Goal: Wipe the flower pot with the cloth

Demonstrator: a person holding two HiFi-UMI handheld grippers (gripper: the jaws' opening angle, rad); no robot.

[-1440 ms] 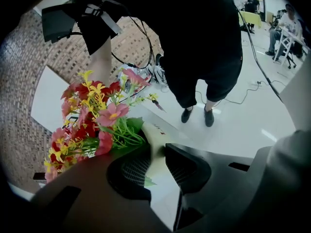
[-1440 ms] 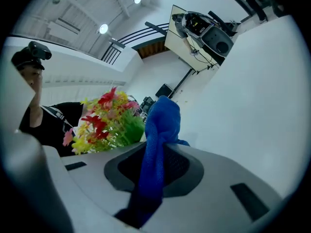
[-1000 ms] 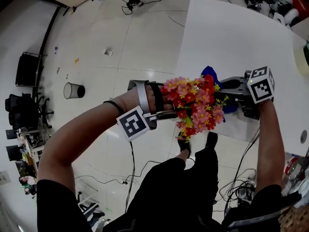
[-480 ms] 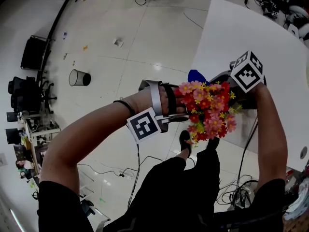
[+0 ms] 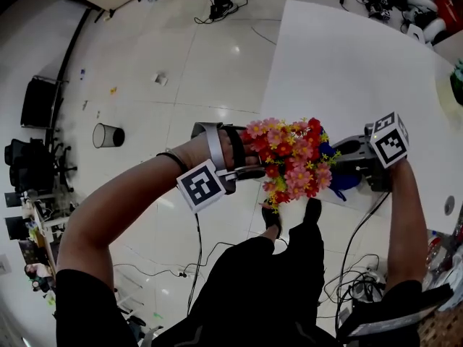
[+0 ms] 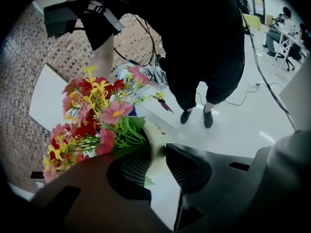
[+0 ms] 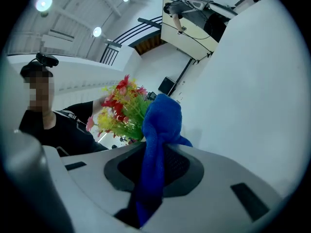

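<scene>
the right gripper (image 7: 154,161) pinches a blue cloth (image 7: 163,120), its bunched end just in front of red and yellow flowers (image 7: 119,111).

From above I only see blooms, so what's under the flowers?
In the head view the flowers hide the flower pot; only the blue cloth peeks out beside them. The left gripper view shows its pale wall beneath.

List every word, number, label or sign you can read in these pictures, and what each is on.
No readable text in any view.
Left cube and right cube: black-and-white square patterns only, no letters or numbers.
Flower pot: a few tiny reddish marks near its white rim, possibly print, too small to read.
Blue cloth: no print visible.
</scene>
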